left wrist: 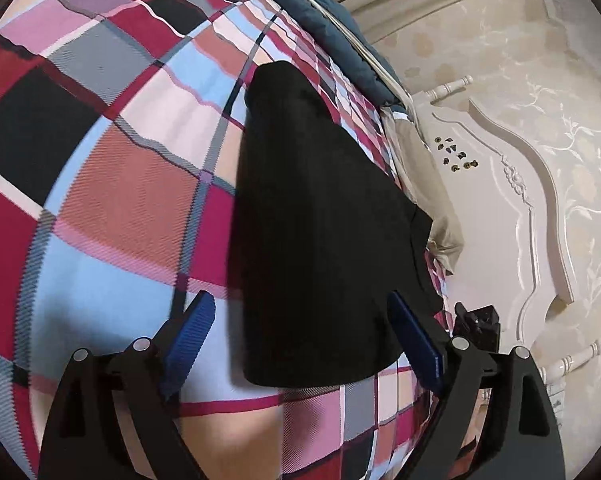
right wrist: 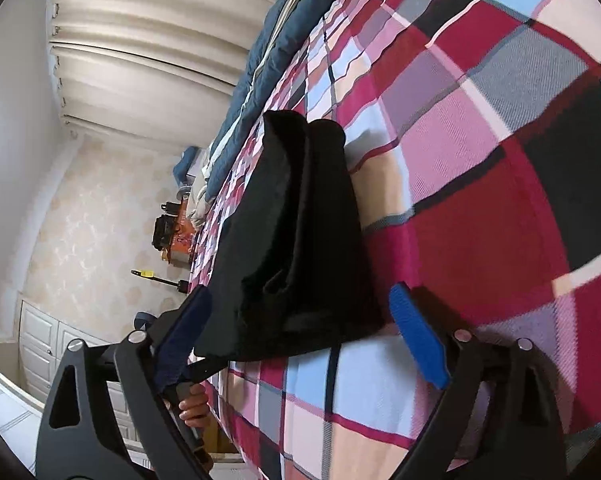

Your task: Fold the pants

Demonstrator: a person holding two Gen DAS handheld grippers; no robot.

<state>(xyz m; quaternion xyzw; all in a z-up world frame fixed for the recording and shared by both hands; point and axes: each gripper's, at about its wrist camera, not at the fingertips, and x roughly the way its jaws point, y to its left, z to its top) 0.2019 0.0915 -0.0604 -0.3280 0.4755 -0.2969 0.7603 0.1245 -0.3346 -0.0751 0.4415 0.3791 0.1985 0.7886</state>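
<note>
1. Both wrist views are evenly and softly lit indoors; no lamp or window shows in either frame.
2. The black pants [left wrist: 320, 232] read as a nearly featureless dark mass in the left view; in the right view faint folds show on them [right wrist: 300, 240].
3. A soft shadow falls on the plaid bedspread [left wrist: 112, 184] at lower left of the left view.
4. A pale glare washes the wall [right wrist: 8, 128] at the right view's far left.
5. Fisheye bending curves the plaid lines strongly toward the edges, and dark vignetting fills the corners.
6. Motion blur smears the plaid along the lower edges of both frames.
</note>
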